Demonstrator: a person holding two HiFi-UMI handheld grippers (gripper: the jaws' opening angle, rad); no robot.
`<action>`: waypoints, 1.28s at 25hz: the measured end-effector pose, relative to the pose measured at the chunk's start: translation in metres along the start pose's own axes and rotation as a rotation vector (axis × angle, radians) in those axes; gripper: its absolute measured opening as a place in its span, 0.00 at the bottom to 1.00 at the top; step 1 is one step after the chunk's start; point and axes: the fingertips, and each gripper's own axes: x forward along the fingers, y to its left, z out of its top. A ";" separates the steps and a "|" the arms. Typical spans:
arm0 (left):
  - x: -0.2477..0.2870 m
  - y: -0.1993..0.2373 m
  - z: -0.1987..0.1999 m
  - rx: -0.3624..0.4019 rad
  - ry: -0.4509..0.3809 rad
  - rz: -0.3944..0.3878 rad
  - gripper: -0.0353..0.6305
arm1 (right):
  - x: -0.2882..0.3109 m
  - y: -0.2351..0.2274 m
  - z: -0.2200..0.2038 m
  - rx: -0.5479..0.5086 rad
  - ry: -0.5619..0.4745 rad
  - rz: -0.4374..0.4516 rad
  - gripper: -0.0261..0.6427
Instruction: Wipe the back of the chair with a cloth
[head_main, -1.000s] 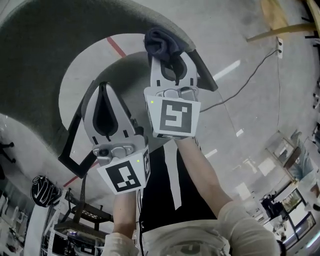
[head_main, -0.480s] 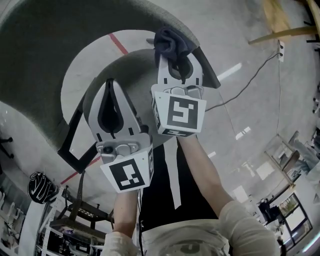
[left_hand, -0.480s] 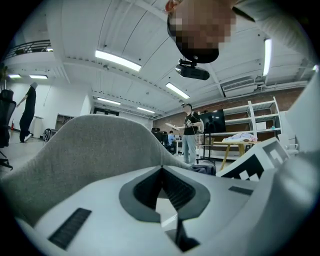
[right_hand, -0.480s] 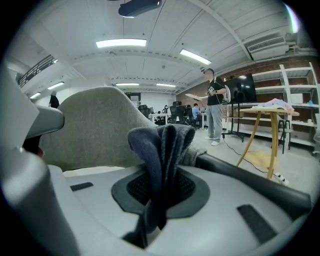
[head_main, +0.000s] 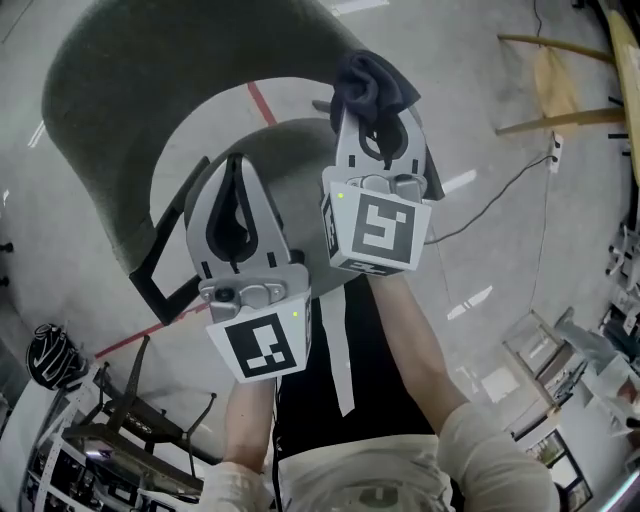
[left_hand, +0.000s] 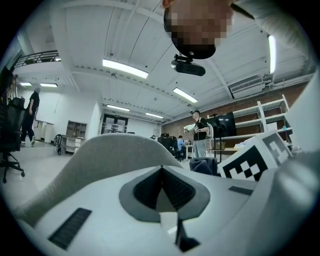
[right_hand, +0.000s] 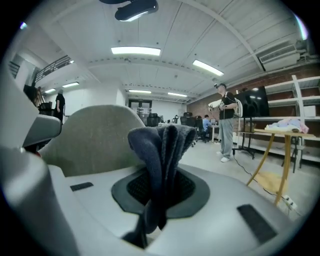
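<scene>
Grey workshop floor (head_main: 500, 90) below: my right gripper (head_main: 377, 118) clamps the dark cloth (head_main: 368, 84), my left gripper (head_main: 237, 165) closed on nothing beside it. Both hover by the chair back (head_main: 100, 100), the cloth near its upper edge. Wiping, I judge, remains largely undone.

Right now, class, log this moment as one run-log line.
left gripper: jaws shut, empty | right gripper: jaws shut on cloth | chair back: beside cloth, contact unclear
</scene>
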 end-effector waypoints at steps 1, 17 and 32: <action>0.000 0.006 0.010 -0.001 -0.014 0.018 0.08 | 0.003 0.008 0.016 -0.018 -0.026 0.023 0.12; -0.083 0.133 0.232 0.079 -0.158 0.422 0.08 | -0.064 0.213 0.269 -0.055 -0.265 0.543 0.12; -0.291 0.210 0.305 0.058 -0.143 0.830 0.08 | -0.258 0.337 0.321 -0.143 -0.229 1.097 0.12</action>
